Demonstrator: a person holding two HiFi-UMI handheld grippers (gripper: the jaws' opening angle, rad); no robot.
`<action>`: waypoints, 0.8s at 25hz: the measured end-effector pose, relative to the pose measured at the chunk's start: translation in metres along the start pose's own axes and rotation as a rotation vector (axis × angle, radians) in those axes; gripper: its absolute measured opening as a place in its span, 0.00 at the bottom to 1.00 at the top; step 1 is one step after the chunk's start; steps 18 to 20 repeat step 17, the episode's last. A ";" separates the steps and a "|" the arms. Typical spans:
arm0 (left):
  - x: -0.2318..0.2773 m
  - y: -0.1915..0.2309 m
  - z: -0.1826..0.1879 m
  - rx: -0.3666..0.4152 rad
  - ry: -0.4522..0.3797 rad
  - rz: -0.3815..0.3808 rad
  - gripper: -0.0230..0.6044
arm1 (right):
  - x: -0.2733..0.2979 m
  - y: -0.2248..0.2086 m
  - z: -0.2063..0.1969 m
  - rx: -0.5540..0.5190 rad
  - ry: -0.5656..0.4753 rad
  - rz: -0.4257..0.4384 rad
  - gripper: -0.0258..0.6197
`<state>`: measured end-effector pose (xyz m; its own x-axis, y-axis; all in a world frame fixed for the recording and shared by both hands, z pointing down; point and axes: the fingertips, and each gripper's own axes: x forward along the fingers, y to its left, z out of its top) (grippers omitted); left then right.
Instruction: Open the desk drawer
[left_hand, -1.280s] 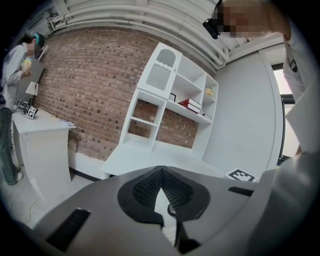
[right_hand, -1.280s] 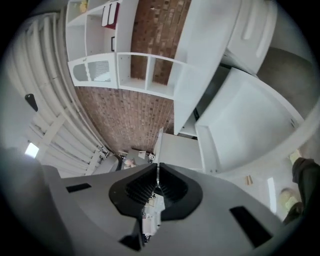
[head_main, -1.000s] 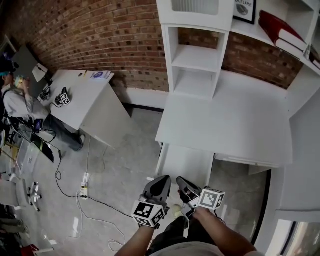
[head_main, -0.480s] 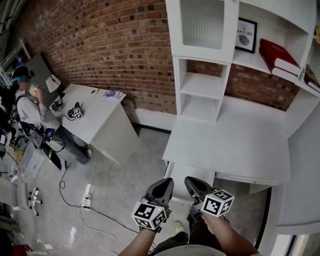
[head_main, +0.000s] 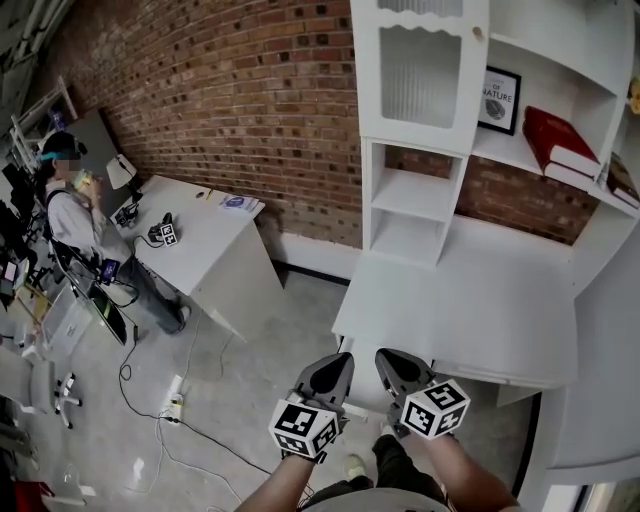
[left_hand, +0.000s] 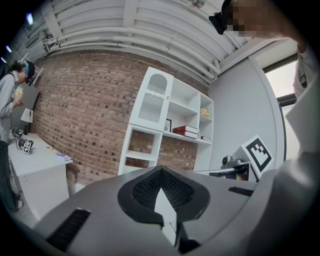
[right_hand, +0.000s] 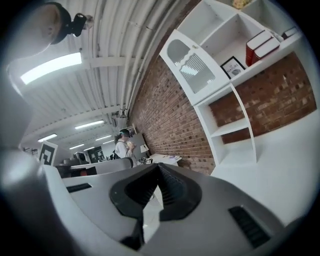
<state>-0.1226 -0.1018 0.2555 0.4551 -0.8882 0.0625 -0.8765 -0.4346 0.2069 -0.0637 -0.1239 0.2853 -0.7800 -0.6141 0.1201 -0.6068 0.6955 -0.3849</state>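
The white desk (head_main: 470, 300) with a tall hutch (head_main: 420, 130) stands at the right of the head view. Its drawer front lies under the top's near edge and barely shows from here. Both grippers hover side by side in front of the desk's near left corner, apart from it. My left gripper (head_main: 340, 364) is shut with nothing in it, and its pads (left_hand: 145, 190) meet at the tip. Beside it, my right gripper (head_main: 386, 360) is shut and empty too. The right gripper view looks along the desk top (right_hand: 280, 165) towards the brick wall (right_hand: 170, 120).
A second white desk (head_main: 200, 240) stands at the left with a seated person (head_main: 72, 215) beside it. Cables and a power strip (head_main: 172, 408) lie on the grey floor. Red books (head_main: 560, 140) and a framed picture (head_main: 497, 98) sit on the hutch shelves.
Both grippers have risen in front of the desk, and the right one has rolled. The head view has tilted up, so more of the hutch shows.
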 end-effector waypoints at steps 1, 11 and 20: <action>0.000 0.000 0.002 0.003 0.000 -0.001 0.06 | 0.001 0.001 0.002 -0.019 -0.001 -0.001 0.07; 0.004 -0.004 0.015 0.032 -0.030 -0.018 0.06 | 0.006 0.006 0.012 -0.087 -0.013 -0.009 0.07; 0.001 -0.003 0.010 0.032 -0.035 -0.019 0.06 | 0.007 0.010 0.006 -0.097 -0.011 -0.006 0.07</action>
